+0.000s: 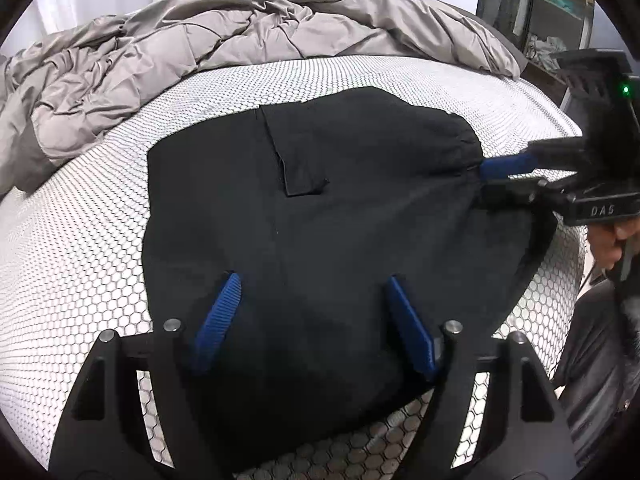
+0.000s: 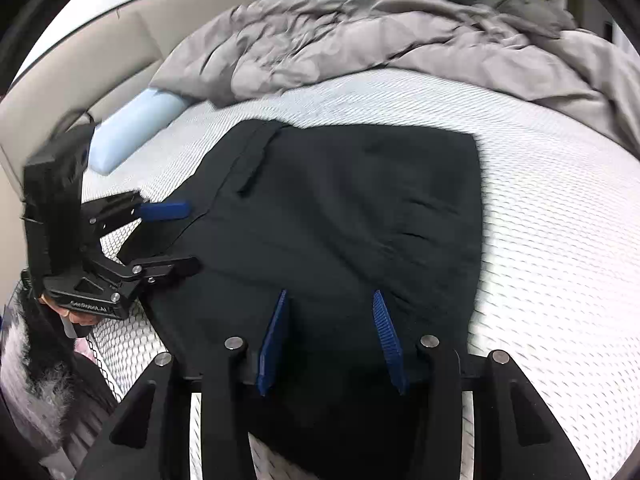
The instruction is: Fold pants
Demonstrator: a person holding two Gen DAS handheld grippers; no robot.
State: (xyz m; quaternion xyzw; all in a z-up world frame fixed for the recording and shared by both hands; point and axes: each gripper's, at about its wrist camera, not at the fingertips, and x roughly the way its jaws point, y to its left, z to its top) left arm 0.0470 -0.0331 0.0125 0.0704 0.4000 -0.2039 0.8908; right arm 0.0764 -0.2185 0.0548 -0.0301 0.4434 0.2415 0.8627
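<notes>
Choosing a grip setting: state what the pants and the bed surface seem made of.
Pants: probably thin woven cloth, matte black; it lies flat with soft creases. Bed surface: seemingly a knitted mesh cover, white with a dark honeycomb pattern.

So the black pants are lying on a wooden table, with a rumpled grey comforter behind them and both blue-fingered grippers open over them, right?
Not quite: the black pants lie on a bed's white honeycomb-patterned mattress, not a wooden table, as the left wrist view shows. The grey comforter behind and the open left gripper and right gripper are right.
</notes>
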